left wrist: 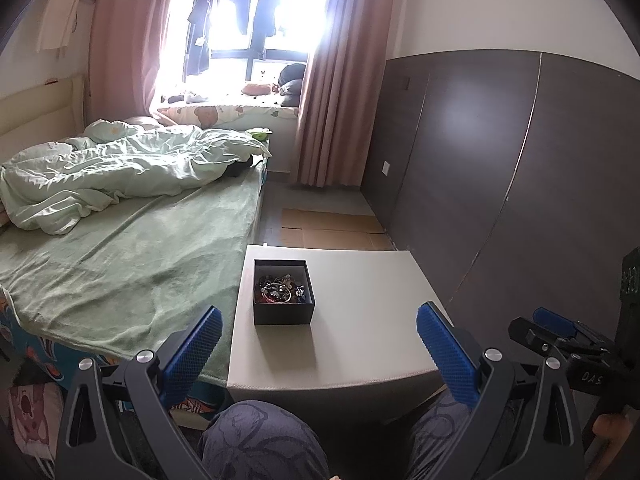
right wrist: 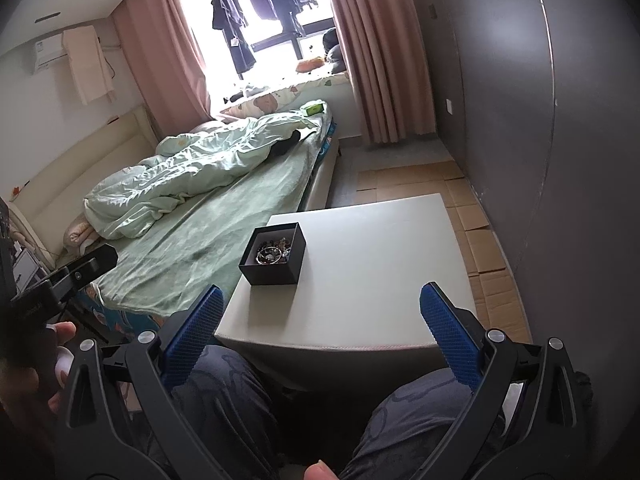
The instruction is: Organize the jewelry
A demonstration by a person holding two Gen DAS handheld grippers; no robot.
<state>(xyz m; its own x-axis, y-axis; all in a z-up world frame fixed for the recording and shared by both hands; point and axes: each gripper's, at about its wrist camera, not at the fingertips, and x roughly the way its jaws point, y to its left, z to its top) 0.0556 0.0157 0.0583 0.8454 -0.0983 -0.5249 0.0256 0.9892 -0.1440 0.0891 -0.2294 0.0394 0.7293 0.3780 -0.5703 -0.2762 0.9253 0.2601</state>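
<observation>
Left wrist view reads "DAS" on the right hand-held gripper [left wrist: 560, 322]; both hand-held grippers gape wide.

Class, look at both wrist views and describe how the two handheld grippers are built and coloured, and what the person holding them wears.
Both the left gripper and right gripper have black angular frames with triangular cut-outs and silver round bolts at the joints. Each finger carries a blue pad with a fine raised grid. White lettering, apparently "DAS", marks the right gripper's black body in the left view. The person wears dark blue-grey patterned trousers.
</observation>
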